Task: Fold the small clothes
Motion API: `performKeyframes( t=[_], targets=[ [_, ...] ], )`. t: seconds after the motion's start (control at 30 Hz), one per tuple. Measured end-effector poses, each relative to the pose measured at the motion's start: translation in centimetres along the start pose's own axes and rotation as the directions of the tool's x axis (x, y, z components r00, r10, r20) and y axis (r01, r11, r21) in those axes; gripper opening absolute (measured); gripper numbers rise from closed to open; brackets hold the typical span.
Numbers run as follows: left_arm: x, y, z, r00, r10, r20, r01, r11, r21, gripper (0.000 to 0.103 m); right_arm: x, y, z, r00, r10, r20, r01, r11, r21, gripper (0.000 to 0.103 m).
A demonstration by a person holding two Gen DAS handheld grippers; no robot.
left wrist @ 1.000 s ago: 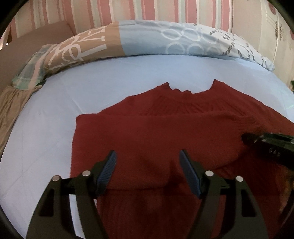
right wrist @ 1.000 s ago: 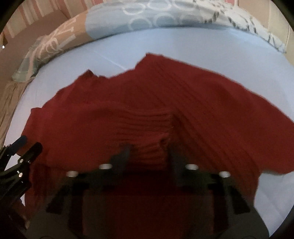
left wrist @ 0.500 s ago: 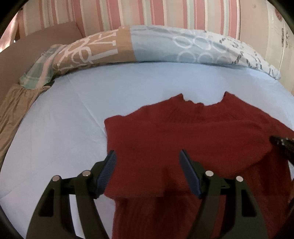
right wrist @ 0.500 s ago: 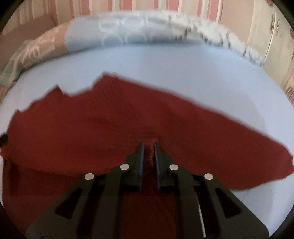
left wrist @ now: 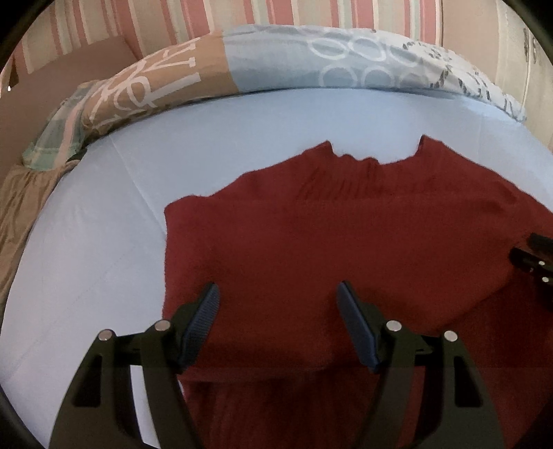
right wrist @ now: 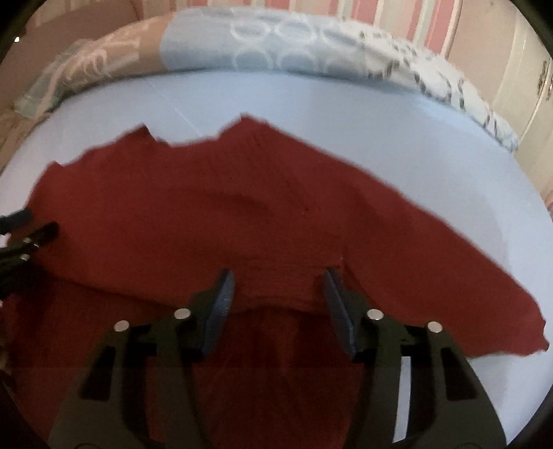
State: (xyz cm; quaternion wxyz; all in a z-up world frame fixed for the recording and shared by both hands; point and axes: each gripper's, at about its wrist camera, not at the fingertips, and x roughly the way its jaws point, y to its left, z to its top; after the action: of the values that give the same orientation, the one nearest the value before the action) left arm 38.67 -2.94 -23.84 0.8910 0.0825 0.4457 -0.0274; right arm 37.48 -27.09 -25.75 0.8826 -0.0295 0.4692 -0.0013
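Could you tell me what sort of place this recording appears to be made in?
Most likely a bedroom. A red sweater lies on a bed covered by a light blue sheet, a patterned duvet is bunched along the far edge, and striped wallpaper rises behind it.

A bed [left wrist: 103, 241] is covered by a pale blue sheet. A patterned duvet [left wrist: 311, 58] in tan, blue and white is bunched along its far edge. Behind it, a wall [left wrist: 311, 13] papered in pink, cream and green stripes is seen. The light is dim.
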Motion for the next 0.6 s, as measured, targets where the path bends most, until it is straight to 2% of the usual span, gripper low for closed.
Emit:
performKeyframes(
  t=[0.17, 0.27, 0.33, 0.37, 0.47, 0.5, 0.6],
  targets=[
    [0.7, -0.2, -0.2, 1.000, 0.006, -0.017, -0.006, 1.000, 0.003, 0.072, 0.3, 0.2, 0.0, 1.000, -0.006, 0.000, 0.006, 1.000, -0.009, 0.054],
    [0.2, -0.4, 0.0, 1.000, 0.018, -0.026, -0.018, 1.000, 0.004, 0.077, -0.5, -0.3, 0.1, 1.000, 0.021, 0.000, -0.021, 1.000, 0.002, 0.056],
    [-0.6, -0.5, 0.4, 1.000, 0.022, -0.016, -0.022, 1.000, -0.009, 0.084, -1.6, -1.0, 0.2, 0.999, 0.047, 0.015, -0.048, 0.999, 0.023, 0.063],
    [-1.2, -0.6, 0.6, 1.000, 0.022, -0.008, -0.022, 1.000, -0.019, 0.088, -2.3, -1.4, 0.3, 0.998, 0.057, 0.029, -0.058, 0.998, 0.031, 0.071],
    [-2.7, -1.4, 1.2, 1.000, -0.002, 0.009, 0.002, 0.999, -0.032, 0.091, -4.7, -3.0, 0.2, 0.995, 0.050, 0.084, -0.053, 0.998, 0.043, 0.087],
    [-3.3, -1.8, 1.5, 1.000, -0.012, 0.015, 0.013, 0.999, -0.033, 0.094, -5.4, -3.6, 0.0, 0.994, 0.041, 0.098, -0.045, 0.998, 0.045, 0.093],
    [-5.1, -3.5, 2.2, 0.998, -0.027, 0.053, 0.028, 0.999, -0.021, 0.100, -7.3, -6.2, -0.6, 0.992, -0.022, 0.124, 0.015, 0.998, 0.054, 0.100]
  ],
)
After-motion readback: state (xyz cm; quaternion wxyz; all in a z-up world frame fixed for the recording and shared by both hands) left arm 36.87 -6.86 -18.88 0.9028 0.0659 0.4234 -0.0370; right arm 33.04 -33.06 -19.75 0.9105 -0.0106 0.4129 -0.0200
